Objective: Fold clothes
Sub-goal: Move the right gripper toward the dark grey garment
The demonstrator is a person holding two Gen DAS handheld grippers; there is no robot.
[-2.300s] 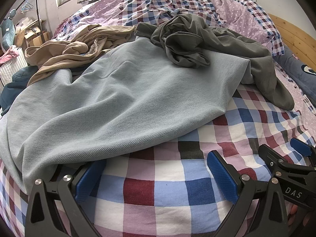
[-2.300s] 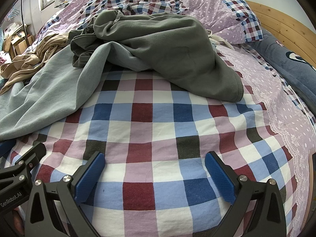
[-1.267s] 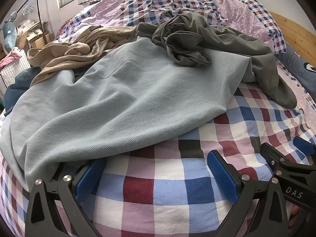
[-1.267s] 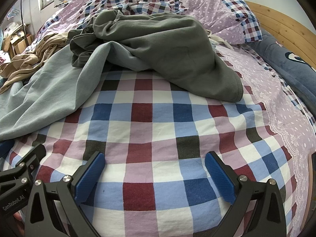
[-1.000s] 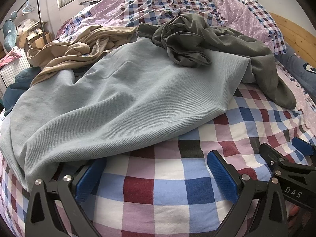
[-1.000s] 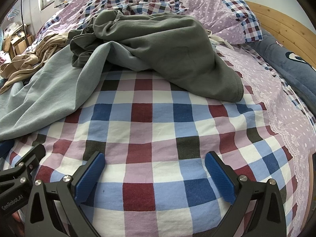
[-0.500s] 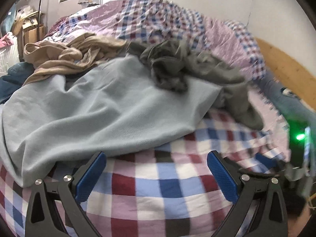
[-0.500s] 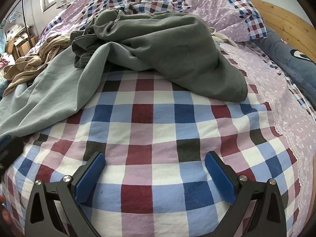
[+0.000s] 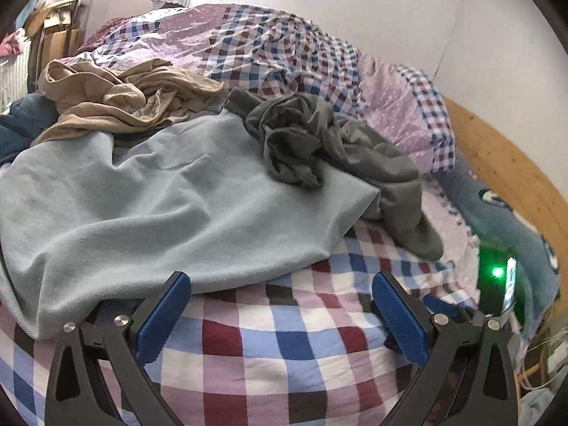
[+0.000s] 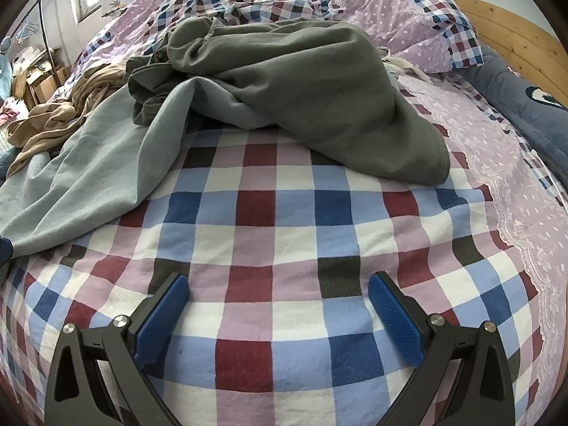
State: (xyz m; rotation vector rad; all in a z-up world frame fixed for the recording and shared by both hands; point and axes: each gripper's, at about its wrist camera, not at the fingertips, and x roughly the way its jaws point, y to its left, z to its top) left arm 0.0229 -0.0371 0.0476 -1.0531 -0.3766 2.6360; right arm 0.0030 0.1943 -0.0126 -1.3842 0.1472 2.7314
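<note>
A light blue-grey garment lies spread over the checked bed sheet; it also shows at the left of the right wrist view. A crumpled dark grey garment lies on its far edge and fills the middle of the right wrist view. A tan garment is bunched behind it. My left gripper is open and empty, just short of the blue-grey garment's near hem. My right gripper is open and empty over bare sheet.
A rumpled checked and dotted duvet is heaped at the back. A wooden bed board and a dark blue pillow line the right side. A device with a green light shows right of the left gripper. Boxes stand at the left.
The left gripper has risen and tilted, so the wall and more of the bed show. The right gripper has shifted slightly forward. Both stayed open. The clothes have not moved.
</note>
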